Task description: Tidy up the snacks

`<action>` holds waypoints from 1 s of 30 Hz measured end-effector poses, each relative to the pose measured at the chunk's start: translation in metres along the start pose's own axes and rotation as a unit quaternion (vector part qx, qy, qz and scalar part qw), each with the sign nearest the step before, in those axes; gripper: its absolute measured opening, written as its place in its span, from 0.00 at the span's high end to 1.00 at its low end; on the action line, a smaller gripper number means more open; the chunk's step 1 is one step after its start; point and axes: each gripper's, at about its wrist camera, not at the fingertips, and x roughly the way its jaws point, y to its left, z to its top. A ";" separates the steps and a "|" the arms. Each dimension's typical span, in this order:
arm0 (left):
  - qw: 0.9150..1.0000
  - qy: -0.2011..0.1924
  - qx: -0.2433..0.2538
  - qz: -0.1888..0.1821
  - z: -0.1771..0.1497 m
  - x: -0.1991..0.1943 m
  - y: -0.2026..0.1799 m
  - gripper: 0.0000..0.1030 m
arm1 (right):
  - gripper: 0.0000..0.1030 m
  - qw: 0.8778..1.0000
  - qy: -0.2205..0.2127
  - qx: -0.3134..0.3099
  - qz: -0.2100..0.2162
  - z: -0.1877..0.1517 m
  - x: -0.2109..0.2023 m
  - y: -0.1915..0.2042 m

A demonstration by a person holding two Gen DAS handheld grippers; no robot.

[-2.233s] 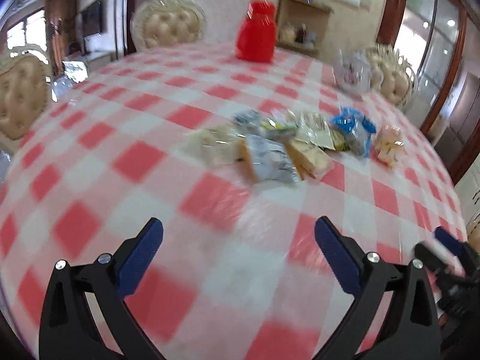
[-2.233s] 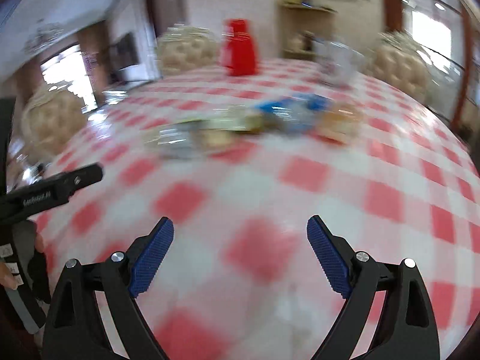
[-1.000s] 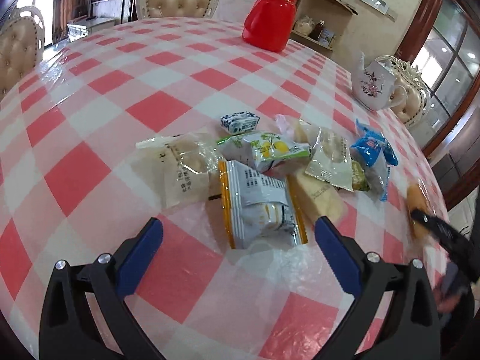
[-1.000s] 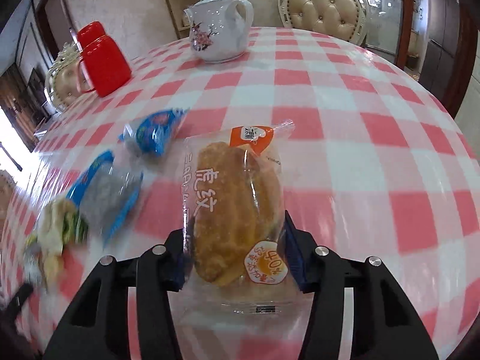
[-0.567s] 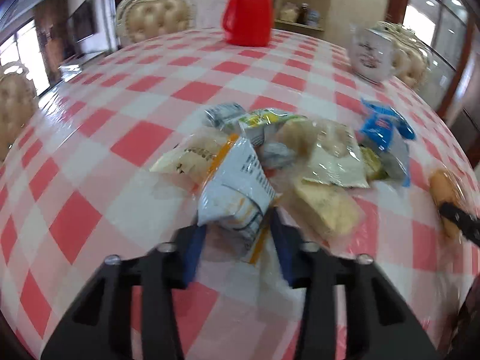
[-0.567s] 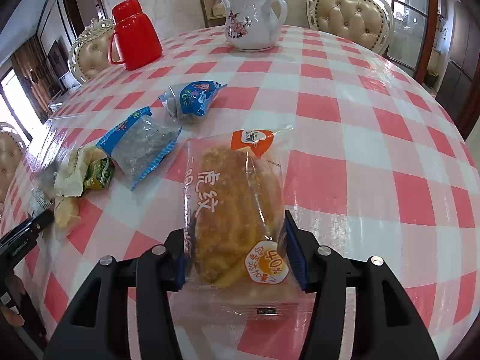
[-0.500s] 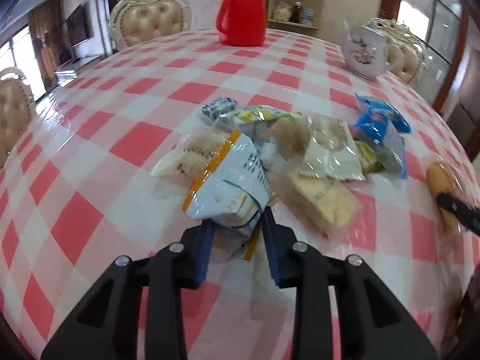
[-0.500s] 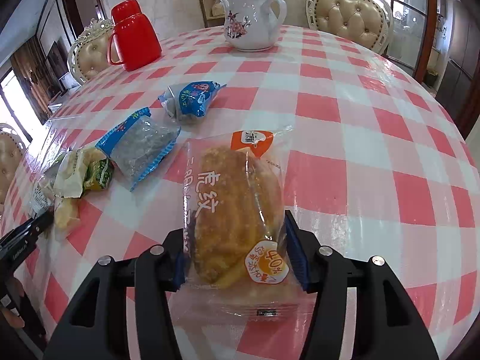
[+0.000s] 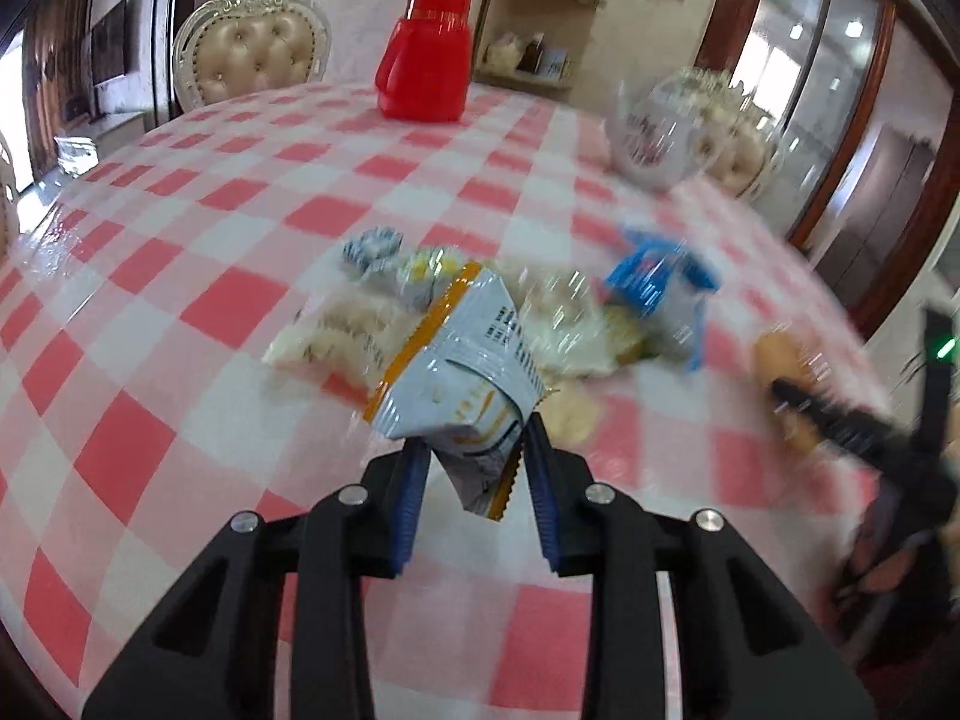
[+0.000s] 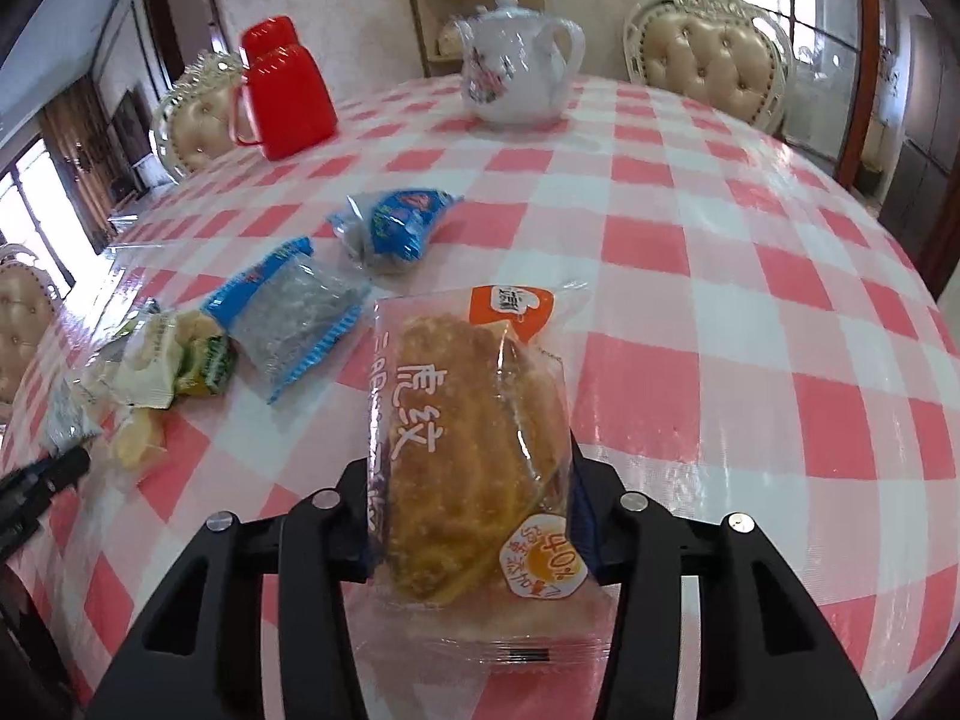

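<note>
The left gripper (image 9: 477, 468) has gone from spread wide over the pile a second ago to fingers (image 9: 410, 495) pinched narrow on the lower edge of the white-and-orange packet (image 9: 459, 375), which now stands lifted and tilted off the desk (image 9: 180, 276) instead of lying flat. The right gripper (image 10: 468, 516) is unchanged: its fingers remain clamped on both sides of the bread packet (image 10: 474, 456), which sticks out forward between them. Beyond that, the blue-edged grey packet (image 10: 291, 318) and blue snack bag (image 10: 399, 222) lie on the desk to the left, just apart. Farther back stand the red jug (image 10: 282, 90) and the white teapot (image 10: 516, 75).
</note>
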 end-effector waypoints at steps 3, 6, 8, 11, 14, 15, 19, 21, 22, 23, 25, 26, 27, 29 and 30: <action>1.000 -0.026 -0.005 -0.009 0.007 -0.015 0.001 0.69 | 0.56 0.999 -0.010 0.024 0.027 -0.003 -0.008 0.000; 0.999 -0.021 -0.024 -0.018 0.006 -0.015 0.007 0.69 | 0.56 0.998 -0.011 0.040 0.037 -0.013 -0.015 0.005; 0.999 -0.011 -0.033 -0.021 0.002 -0.011 0.009 0.69 | 0.56 0.998 -0.014 0.044 0.039 -0.022 -0.021 0.010; 1.000 -0.003 -0.026 -0.005 -0.008 -0.007 0.006 0.69 | 0.56 0.997 -0.025 0.047 0.048 -0.034 -0.034 0.018; 0.999 0.005 -0.036 -0.007 -0.019 -0.007 0.010 0.69 | 0.56 0.997 -0.024 0.048 0.050 -0.044 -0.041 0.027; 0.999 0.002 -0.039 -0.006 -0.022 -0.010 0.012 0.69 | 0.56 0.997 -0.024 0.047 0.053 -0.048 -0.044 0.030; 0.999 -0.021 -0.043 0.005 -0.033 -0.027 0.016 0.69 | 0.56 0.997 -0.021 0.043 0.063 -0.064 -0.055 0.044; 0.999 -0.031 -0.038 0.009 -0.037 -0.035 0.015 0.69 | 0.56 0.997 -0.021 0.038 0.070 -0.075 -0.063 0.053; 0.999 -0.036 -0.035 0.011 -0.040 -0.039 0.014 0.69 | 0.56 0.996 -0.022 0.034 0.073 -0.079 -0.067 0.058; 0.999 -0.042 -0.028 0.017 -0.044 -0.044 0.012 0.69 | 0.56 0.996 -0.022 0.028 0.079 -0.086 -0.072 0.065; 0.999 -0.047 -0.020 0.020 -0.049 -0.049 0.009 0.69 | 0.56 0.996 -0.022 0.020 0.085 -0.095 -0.081 0.076; 0.999 -0.049 -0.017 0.016 -0.055 -0.053 0.008 0.69 | 0.56 0.996 -0.023 0.018 0.087 -0.099 -0.084 0.080; 0.999 -0.047 -0.017 0.014 -0.059 -0.055 0.007 0.69 | 0.56 0.996 -0.025 0.013 0.089 -0.104 -0.089 0.085; 0.999 -0.040 -0.031 0.002 -0.066 -0.061 0.008 0.69 | 0.56 0.995 -0.023 0.011 0.093 -0.111 -0.093 0.092; 0.998 -0.042 -0.037 -0.006 -0.069 -0.065 0.009 0.69 | 0.56 0.995 -0.017 0.011 0.097 -0.114 -0.094 0.095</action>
